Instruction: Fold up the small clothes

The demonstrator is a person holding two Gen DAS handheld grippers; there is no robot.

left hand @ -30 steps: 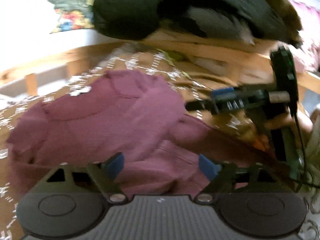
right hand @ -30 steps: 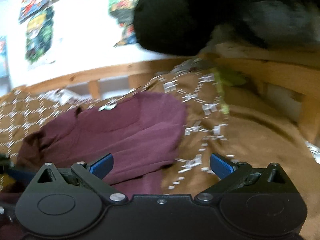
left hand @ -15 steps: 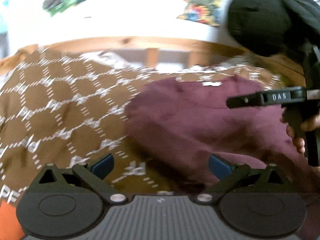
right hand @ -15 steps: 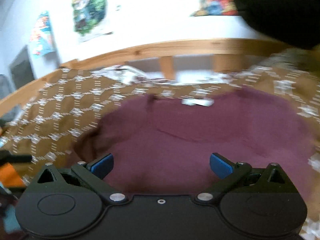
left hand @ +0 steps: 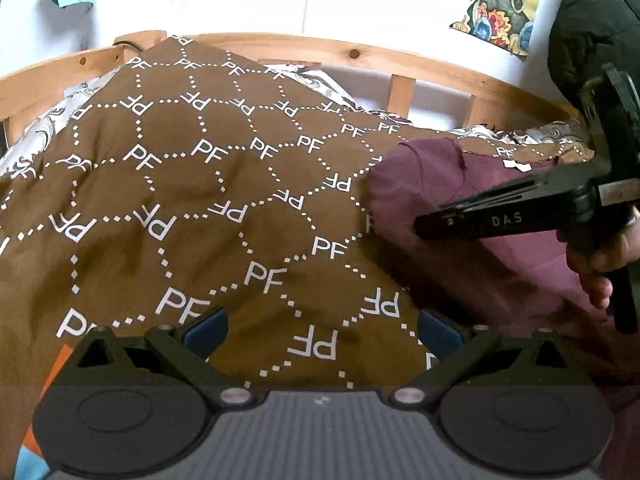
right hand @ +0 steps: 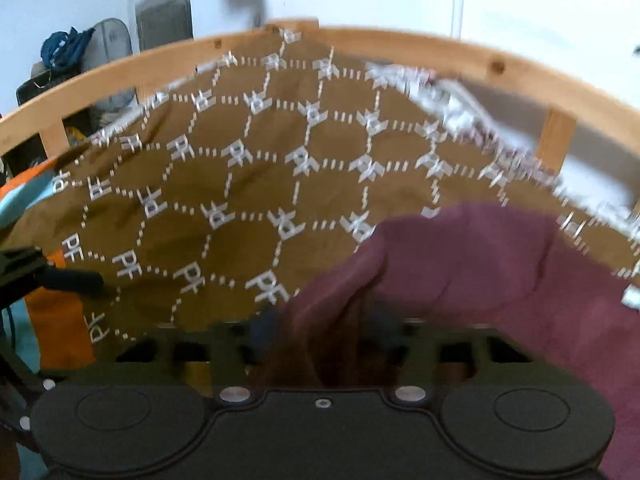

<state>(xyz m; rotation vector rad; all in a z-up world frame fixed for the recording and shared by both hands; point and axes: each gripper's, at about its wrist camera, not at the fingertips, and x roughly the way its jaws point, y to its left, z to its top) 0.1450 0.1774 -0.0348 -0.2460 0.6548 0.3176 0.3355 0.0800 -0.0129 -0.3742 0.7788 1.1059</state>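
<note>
A maroon garment (left hand: pixel 472 264) lies on a brown blanket (left hand: pixel 192 200) printed with white "PF" hexagons. In the left wrist view my left gripper (left hand: pixel 320 330) is open and empty over the blanket, left of the garment. My right gripper (left hand: pixel 436 224) shows from the side there, over the garment's left part. In the right wrist view my right gripper (right hand: pixel 320 332) is shut on a fold of the maroon garment (right hand: pixel 480 264), and the cloth bunches up between its jaws.
A curved wooden bed rail (left hand: pixel 360 54) borders the blanket at the back, with a white wall and posters behind. A black padded item (left hand: pixel 588 28) hangs at the upper right. Orange and blue cloth (right hand: pixel 60 312) lies at the blanket's left edge.
Both views have swung left across the blanket. My right gripper, open half a second ago, has shut on the maroon garment's edge. My left gripper stays open and has moved off the garment.
</note>
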